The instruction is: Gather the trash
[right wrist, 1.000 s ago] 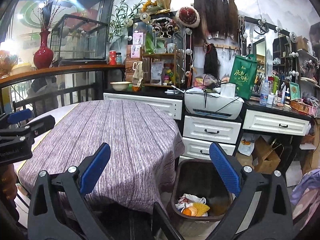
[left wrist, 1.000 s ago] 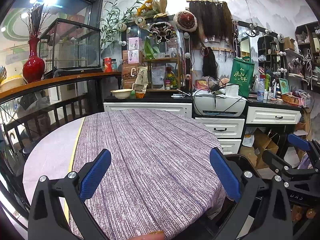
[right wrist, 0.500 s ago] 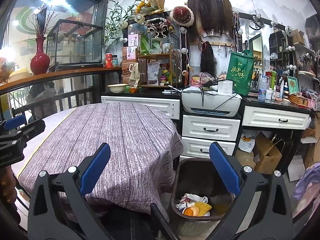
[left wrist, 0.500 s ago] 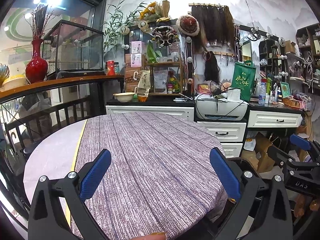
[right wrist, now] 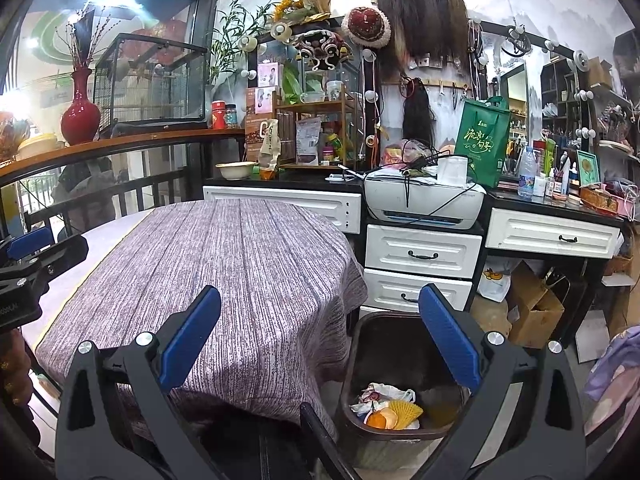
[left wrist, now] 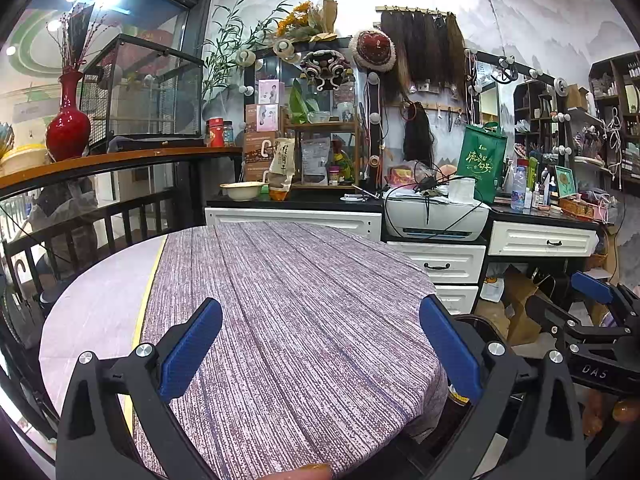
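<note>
Purple-and-white striped cloth covers the round counter (left wrist: 304, 320), and nothing lies on the stretch of it that either camera shows. The trash sits in the dark brown plastic bin (right wrist: 362, 360) standing on the floor just beside the counter's right edge: crumpled white paper (right wrist: 380, 394), a yellow pleated paper cup (right wrist: 405, 412) and orange peel (right wrist: 376, 420) lie together at its bottom.

Both tools are empty. The left hand-held gripper (left wrist: 320, 354) hovers over the near part of the cloth with its blue-padded jaws spread wide and only fabric between them. The right hand-held gripper (right wrist: 320, 352) hangs off the counter's right side, jaws equally wide apart, with the bin's mouth below and to the right of the gap between them.

To my eye the collecting looks close to done, or done; the step in hand seems to be a last check that nothing is left. To do that well, I would sweep both cameras slowly across the whole cloth, including the pale bare strip (left wrist: 100, 300) on the left beyond the yellow edging and the draped hem near the bin, since small scraps could hide in the folds. Keep the jaws spread and clear of the fabric so they do not snag and drag it. Whether anything lies on the floor behind the bin I cannot tell.
</note>
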